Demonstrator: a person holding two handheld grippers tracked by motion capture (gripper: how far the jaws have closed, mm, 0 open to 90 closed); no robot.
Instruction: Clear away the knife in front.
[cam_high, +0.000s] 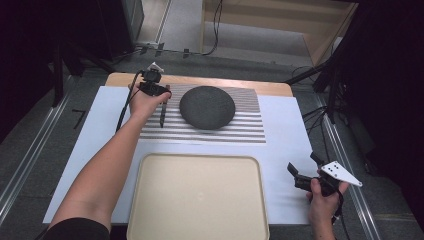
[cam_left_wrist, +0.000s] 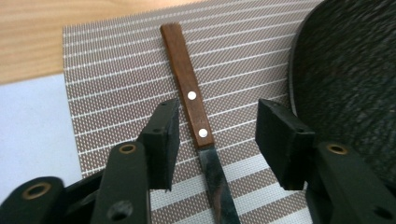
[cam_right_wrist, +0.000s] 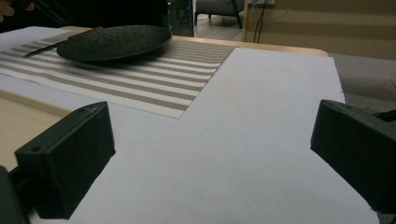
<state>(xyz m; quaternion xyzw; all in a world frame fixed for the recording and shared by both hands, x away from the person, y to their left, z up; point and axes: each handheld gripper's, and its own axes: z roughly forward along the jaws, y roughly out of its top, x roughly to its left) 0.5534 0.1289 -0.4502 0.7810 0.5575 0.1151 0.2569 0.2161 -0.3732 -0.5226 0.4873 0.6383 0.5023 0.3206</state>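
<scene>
The left tongs (cam_left_wrist: 217, 140) hang just over a knife (cam_left_wrist: 195, 122) that lies flat on a striped mat (cam_left_wrist: 116, 70). The knife has a brown wooden handle with two little silver dots, and a shiny blade. It sits right between the two black pads. The place where handle meets blade is in the middle of the gap. The pads are about half open and do not touch the knife. There is mat showing on both sides of it.

A dark round plate (cam_left_wrist: 345, 84) is close beside one pad, on the far side from the bare desk (cam_left_wrist: 28, 121). In the high view the left tongs (cam_high: 161, 100) are at the far left part of the mat, with the plate (cam_high: 207, 106) next to them.

The right tongs (cam_right_wrist: 210, 154) wait near the person, wide open with nothing in them. Only white desk is under them. They are well apart from the knife. A big cream tray (cam_high: 197, 197) sits between the two arms, near the person.

To do this step well, I think the left tongs should go a bit lower first, so the pads reach down beside the handle. Then they should squeeze slowly on the wood, not on the slippery blade. It would be good to keep the pad away from the plate so it does not bump it. The knife is thin and flat, so it may slide or tip if the pads catch only the top edge.
</scene>
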